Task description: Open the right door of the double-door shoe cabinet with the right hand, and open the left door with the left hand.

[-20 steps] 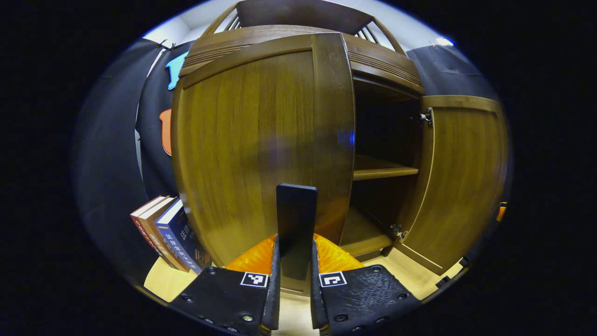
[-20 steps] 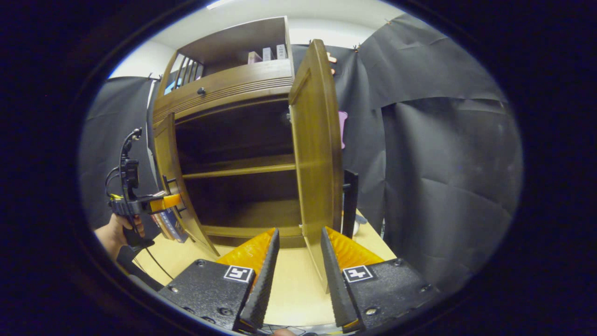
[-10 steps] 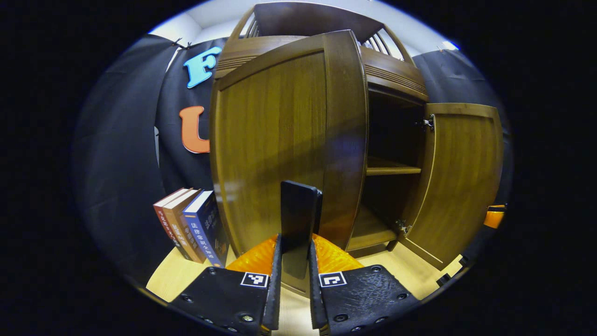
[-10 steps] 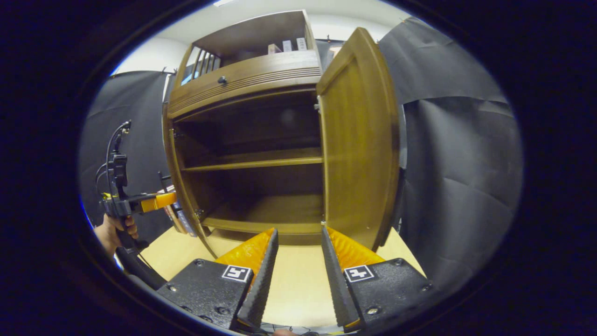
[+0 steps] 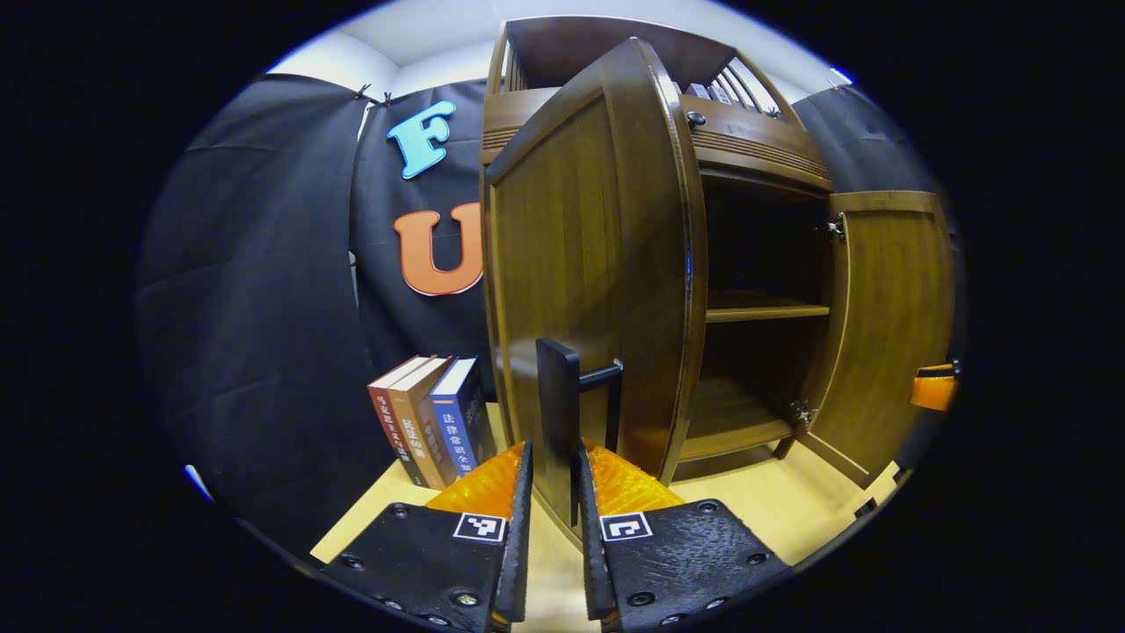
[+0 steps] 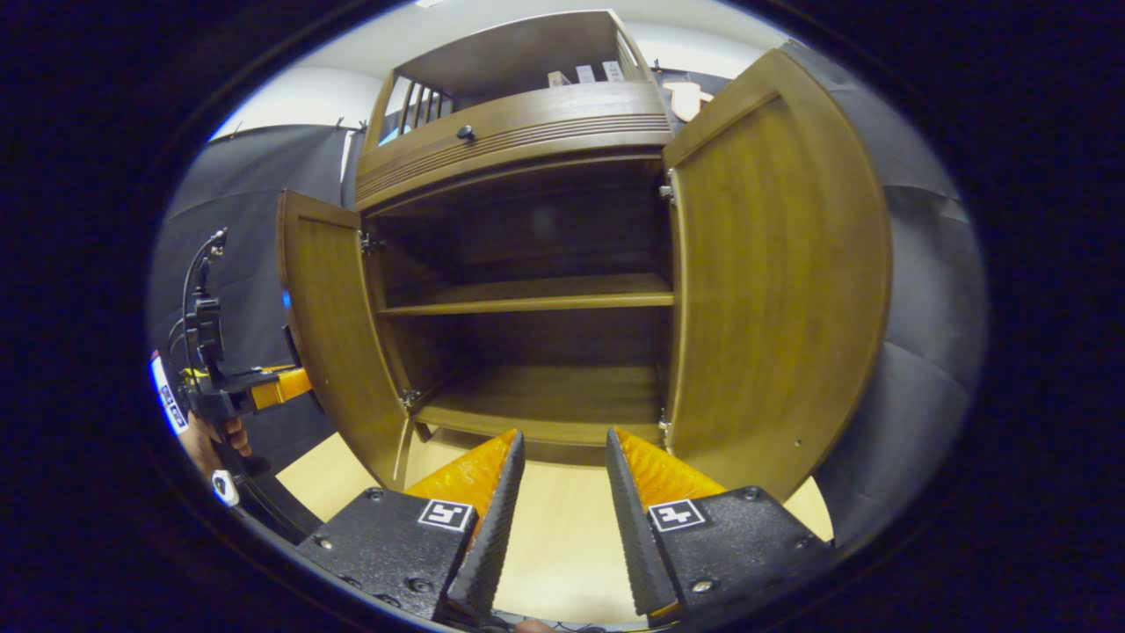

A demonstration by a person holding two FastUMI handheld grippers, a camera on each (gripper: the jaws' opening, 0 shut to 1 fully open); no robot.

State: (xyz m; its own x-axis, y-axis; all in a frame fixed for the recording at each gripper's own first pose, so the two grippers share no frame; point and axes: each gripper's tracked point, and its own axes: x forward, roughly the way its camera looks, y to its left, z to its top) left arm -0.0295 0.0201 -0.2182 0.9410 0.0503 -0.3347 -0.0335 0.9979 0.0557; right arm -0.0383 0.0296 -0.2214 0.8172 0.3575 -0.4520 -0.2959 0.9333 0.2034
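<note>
The brown wooden shoe cabinet point(image 6: 518, 132) stands with both doors swung out. My left gripper point(image 5: 554, 453) is shut on the dark bar handle point(image 5: 556, 413) of the left door point(image 5: 598, 264), which stands nearly edge-on to me. In the right gripper view that door point(image 6: 330, 325) hangs at the left, with the left gripper point(image 6: 264, 389) and a hand point(image 6: 211, 440) behind it. My right gripper point(image 6: 562, 440) is open and holds nothing, low in front of the cabinet's bottom shelf point(image 6: 545, 400). The right door point(image 6: 773, 290) is wide open beside it, also seen as the right door point(image 5: 888, 325).
Three upright books point(image 5: 431, 422) stand on the light wooden floor point(image 6: 554, 545) left of the cabinet. A middle shelf point(image 6: 527, 299) splits the dark interior. A drawer with a small knob point(image 6: 466, 133) sits above the doors. Black cloth walls close in both sides.
The left door has swung further outward with my left gripper on its handle. The right door has gone from edge-on to wide open, and my right gripper now faces the cabinet's inside.
</note>
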